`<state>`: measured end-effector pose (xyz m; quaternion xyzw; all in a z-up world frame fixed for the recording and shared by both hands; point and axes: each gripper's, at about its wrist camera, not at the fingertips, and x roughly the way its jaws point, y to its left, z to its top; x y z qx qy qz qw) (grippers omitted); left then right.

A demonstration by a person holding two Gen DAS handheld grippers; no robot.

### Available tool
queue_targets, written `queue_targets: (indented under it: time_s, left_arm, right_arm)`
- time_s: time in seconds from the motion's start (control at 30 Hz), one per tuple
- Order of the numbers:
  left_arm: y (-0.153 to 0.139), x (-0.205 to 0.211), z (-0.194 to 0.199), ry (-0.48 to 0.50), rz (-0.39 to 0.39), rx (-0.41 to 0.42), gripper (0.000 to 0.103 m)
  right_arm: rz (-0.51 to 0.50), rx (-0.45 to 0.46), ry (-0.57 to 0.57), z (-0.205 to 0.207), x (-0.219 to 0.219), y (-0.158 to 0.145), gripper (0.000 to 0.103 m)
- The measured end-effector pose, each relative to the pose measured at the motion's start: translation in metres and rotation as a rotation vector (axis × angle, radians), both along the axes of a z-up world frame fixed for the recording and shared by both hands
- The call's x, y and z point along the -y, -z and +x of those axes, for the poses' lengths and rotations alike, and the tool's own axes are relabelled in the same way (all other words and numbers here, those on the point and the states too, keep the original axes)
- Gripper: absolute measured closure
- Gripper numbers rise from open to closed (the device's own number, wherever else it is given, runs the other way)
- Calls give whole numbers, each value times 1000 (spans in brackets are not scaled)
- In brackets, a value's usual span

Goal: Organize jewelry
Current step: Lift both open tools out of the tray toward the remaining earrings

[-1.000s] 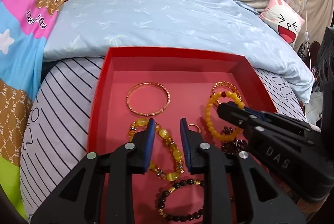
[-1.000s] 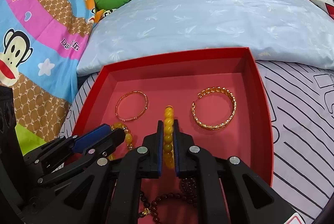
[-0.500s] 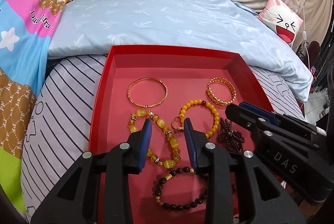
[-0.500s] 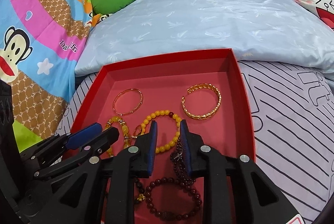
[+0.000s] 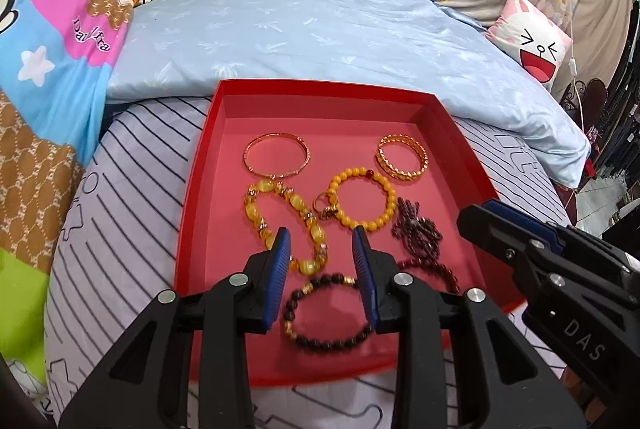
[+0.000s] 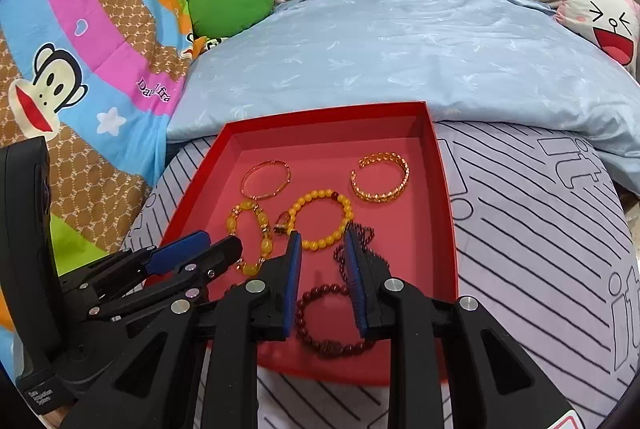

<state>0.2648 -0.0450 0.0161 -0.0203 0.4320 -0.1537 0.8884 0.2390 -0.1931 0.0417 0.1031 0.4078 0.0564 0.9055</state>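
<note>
Bedding surrounds my red tray [image 5: 192, 213], kept flat so pieces stay apart: gold bangle [image 5: 277, 160] and gold cuff [image 5: 401, 157] toward its far edge, yellow bead bracelet [image 5: 362, 199] mid-tray. My left gripper [image 5: 320, 241] and right gripper [image 6: 320, 241] hover near its front edge, jaws apart, empty.

My left gripper [image 5: 322, 249] is matt black plastic with ribbed blue pads [image 5: 280, 269] and bright metal bolt heads; my right gripper [image 6: 322, 249] looks the same. The red tray [image 5: 200, 197] looks like matt card, its floor a duller pink-red. At the tray's far left lies a thin polished gold-coloured bangle [image 5: 277, 160], at its far right a textured, chain-patterned gold cuff [image 5: 402, 163]. Mid-tray, the yellow bead bracelet [image 5: 362, 199] is smooth and glossy. At the tray's near edge the dark bead bracelet [image 5: 328, 309] shines dully. Behind the tray, the pale blue quilt [image 5: 320, 29] is soft cloth with a faint sheen.
</note>
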Motion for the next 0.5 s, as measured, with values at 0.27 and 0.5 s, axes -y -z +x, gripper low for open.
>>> queue_targets:
  time_s: [0.27, 0.5]
  left_arm:
    - [-13, -6, -32, -3, -10, 15, 73]
    - [-19, -8, -62, 3, -11, 17, 72]
  right_arm:
    - [5, 10, 12, -40, 3, -8, 80]
    - [-16, 9, 14, -77, 2, -8, 80]
